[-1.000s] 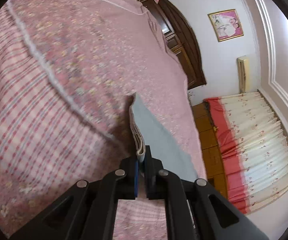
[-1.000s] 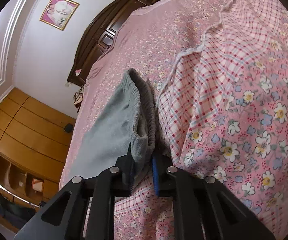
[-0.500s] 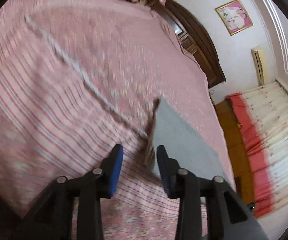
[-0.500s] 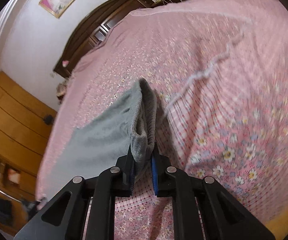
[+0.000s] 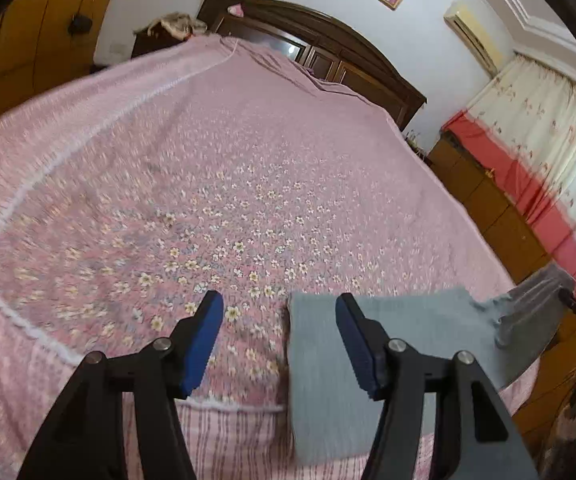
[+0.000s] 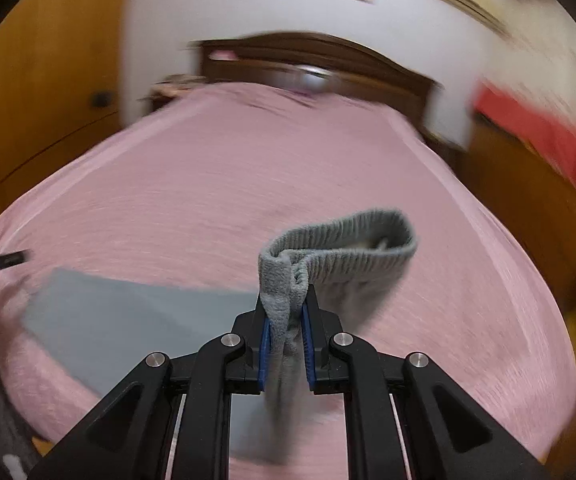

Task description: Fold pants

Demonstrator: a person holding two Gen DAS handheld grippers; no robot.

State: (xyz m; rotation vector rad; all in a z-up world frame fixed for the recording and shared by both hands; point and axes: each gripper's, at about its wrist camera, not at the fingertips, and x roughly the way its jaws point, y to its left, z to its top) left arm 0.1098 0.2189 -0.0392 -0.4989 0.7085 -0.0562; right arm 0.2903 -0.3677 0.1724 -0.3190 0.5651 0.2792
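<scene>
The left gripper (image 5: 278, 340) hangs over the pink floral bedspread (image 5: 248, 184), its 2 blue-padded fingers spread wide with nothing between them. The grey pants (image 5: 408, 336) lie flat along the bed's near edge. The right gripper (image 6: 286, 344) is clamped on their ribbed waistband (image 6: 340, 240), lifted off the bed.

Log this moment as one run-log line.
left tool: open, empty | right tool: shut on pants waistband | pants: legs flat on bedspread | fold: unfinished
</scene>
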